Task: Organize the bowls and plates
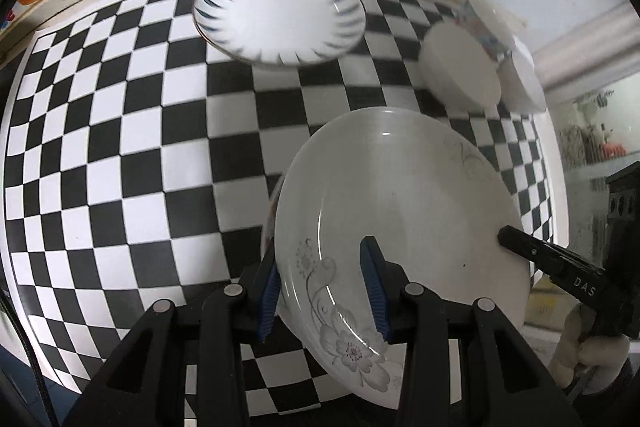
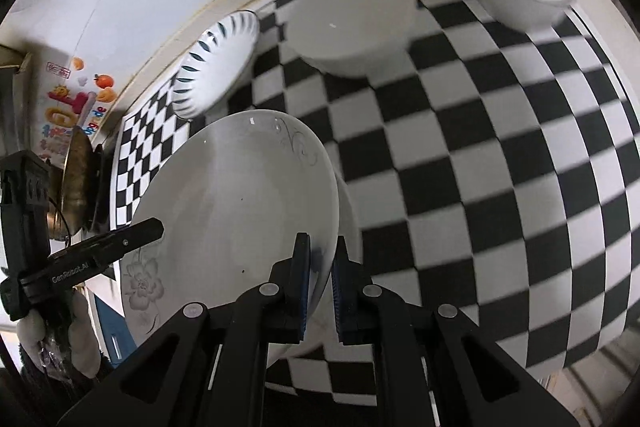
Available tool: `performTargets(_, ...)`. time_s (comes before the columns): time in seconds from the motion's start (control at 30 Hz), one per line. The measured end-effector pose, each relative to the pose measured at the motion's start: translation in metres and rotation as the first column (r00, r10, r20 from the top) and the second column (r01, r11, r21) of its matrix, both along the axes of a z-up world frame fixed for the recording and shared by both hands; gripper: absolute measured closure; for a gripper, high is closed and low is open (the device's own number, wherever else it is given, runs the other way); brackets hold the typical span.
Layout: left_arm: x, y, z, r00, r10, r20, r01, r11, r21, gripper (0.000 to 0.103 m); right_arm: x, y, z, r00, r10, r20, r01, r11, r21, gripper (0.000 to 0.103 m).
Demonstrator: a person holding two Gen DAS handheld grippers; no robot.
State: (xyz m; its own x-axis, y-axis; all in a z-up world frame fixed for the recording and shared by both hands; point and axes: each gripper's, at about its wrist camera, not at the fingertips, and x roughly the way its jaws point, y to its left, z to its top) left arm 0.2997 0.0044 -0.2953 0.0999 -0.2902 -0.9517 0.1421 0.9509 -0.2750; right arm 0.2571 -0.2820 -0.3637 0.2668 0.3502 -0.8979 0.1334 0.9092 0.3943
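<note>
Carrying floral plate (image 1: pixel 400 211) above checkered worktop (image 1: pixel 120 147), both tongs clamped on opposite rims: left tongs (image 1: pixel 324 287), right tongs (image 2: pixel 320 283). Blue-striped plate (image 1: pixel 280 15) sits ahead near the worktop's far edge, bowls (image 2: pixel 352 27) toward the far right corner.

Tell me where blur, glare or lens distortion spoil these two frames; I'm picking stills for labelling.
Left wrist view: fisheye bends the checkered cloth into curves; the bowls at upper right are smeared; a small highlight sits on the floral plate. Right wrist view: squares at the right edge are streaked with blur, the striped plate is stretched toward the rim, and the dark lens border cuts the corners.
</note>
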Motion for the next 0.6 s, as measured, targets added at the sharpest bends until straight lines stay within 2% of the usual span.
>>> performTargets(0.2,-0.007,-0.007,-0.008,1.0,-0.016,-0.014,0.016,0.999,0.037,0.068,-0.009,-0.005,-0.009,1.0,0.006,-0.005,-0.006,1.0,-0.003,0.092)
performTargets(0.6,-0.01,-0.008,-0.018,0.999,-0.001,-0.05,0.005,0.996,0.087,0.068,-0.001,0.005,-0.019,0.998,0.047,-0.032,-0.047,0.999,-0.016,0.092)
